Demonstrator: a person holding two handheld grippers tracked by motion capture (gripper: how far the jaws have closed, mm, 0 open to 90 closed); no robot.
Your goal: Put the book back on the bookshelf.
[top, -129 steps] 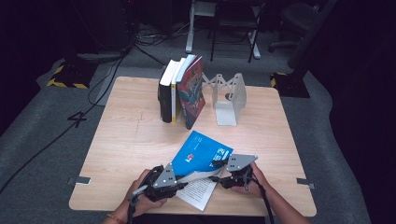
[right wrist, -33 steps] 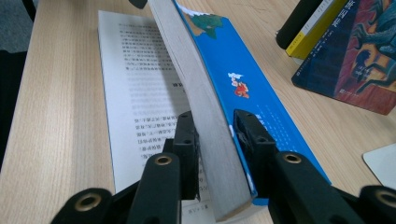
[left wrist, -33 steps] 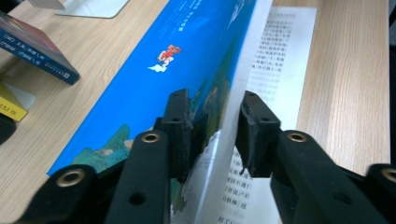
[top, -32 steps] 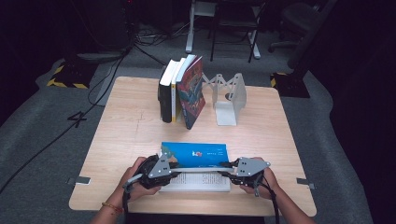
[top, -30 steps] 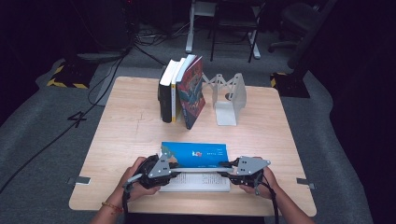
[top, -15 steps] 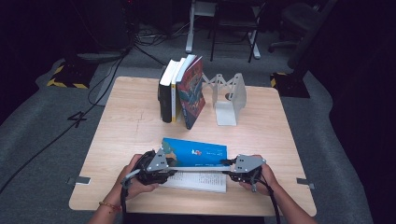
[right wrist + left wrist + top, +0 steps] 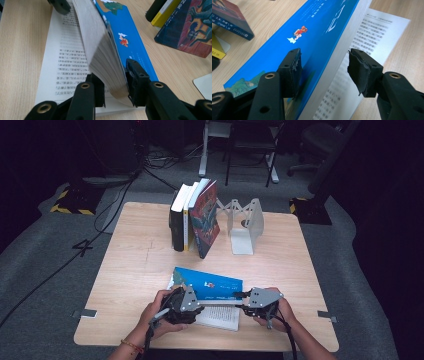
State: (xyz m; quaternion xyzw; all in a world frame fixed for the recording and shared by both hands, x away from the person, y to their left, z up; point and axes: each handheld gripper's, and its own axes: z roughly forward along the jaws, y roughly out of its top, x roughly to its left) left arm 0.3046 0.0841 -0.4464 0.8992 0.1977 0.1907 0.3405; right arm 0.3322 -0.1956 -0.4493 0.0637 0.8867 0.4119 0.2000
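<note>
right gripper [image 7: 113,82] pinches blue book [image 7: 210,282] page block | left gripper [image 7: 323,68] spread astride it, far pad touching cover | risk: pages slip, book flops shut

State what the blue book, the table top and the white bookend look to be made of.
Blue book: paper block under a glossy printed soft cover; it sheens and its pages bend in the right gripper. Table top: pale wood-grain surface, likely laminate or veneer, matte. White bookend: thin folded sheet, probably painted metal, though plastic is possible.
</note>
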